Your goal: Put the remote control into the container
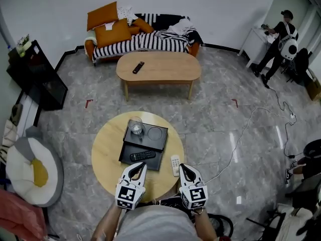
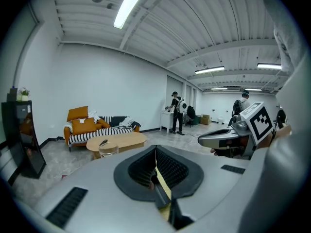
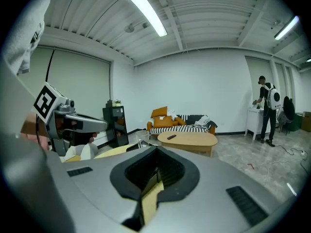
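Observation:
On the round wooden table (image 1: 108, 159) sits a black tray (image 1: 150, 143). A black remote (image 1: 142, 155) lies on the tray's near part, and a glass (image 1: 136, 127) stands at its far left. A white remote (image 1: 175, 164) lies on the tabletop just right of the tray. My left gripper (image 1: 137, 168) is at the table's near edge, just short of the black remote, its jaws shut and empty (image 2: 155, 153). My right gripper (image 1: 183, 169) is beside the white remote's near end, jaws together with nothing between them (image 3: 156, 155).
An oval coffee table (image 1: 158, 68) with another dark remote (image 1: 138, 67) stands beyond, in front of a striped sofa (image 1: 143, 39). A black cabinet (image 1: 37, 77) is at the left and a cushion seat (image 1: 31, 169) near left. A person (image 1: 278, 41) stands far right; a cable (image 1: 246, 129) crosses the floor.

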A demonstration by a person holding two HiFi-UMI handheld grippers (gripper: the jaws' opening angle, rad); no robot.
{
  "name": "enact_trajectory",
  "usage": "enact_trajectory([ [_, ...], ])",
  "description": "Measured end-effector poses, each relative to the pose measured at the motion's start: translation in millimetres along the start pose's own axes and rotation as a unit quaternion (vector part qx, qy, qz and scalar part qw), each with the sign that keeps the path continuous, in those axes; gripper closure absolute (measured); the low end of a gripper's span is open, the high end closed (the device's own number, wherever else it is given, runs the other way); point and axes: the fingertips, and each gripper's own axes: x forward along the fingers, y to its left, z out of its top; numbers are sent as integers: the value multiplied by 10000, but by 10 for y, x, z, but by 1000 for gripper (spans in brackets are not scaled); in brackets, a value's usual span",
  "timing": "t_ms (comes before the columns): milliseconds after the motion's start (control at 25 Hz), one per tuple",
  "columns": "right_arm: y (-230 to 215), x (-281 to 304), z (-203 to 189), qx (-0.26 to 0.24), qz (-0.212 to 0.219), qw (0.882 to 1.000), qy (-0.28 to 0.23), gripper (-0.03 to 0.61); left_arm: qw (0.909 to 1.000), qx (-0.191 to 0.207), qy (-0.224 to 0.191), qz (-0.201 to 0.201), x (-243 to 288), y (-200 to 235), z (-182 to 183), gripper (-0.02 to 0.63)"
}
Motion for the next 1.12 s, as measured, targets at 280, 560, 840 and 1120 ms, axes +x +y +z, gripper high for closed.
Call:
enact_trajectory([
  [280,-561,-88,-78,-16,193,9998,101,571,9997,-108,150,148,363,-374,0,606],
  [560,-1129,-176,-83,-46,350,9993,138,571,9989,-317,209,270,772,-767,58,606],
  [840,-1553,-183,-236,-8,449,9985,324,571,9972,-410,437,437,1122,-934,-16,606],
  [1120,-1655,-46,-454,-23,796,9951,581,571,9927,-558,840,667,1322,-949,-369,606],
])
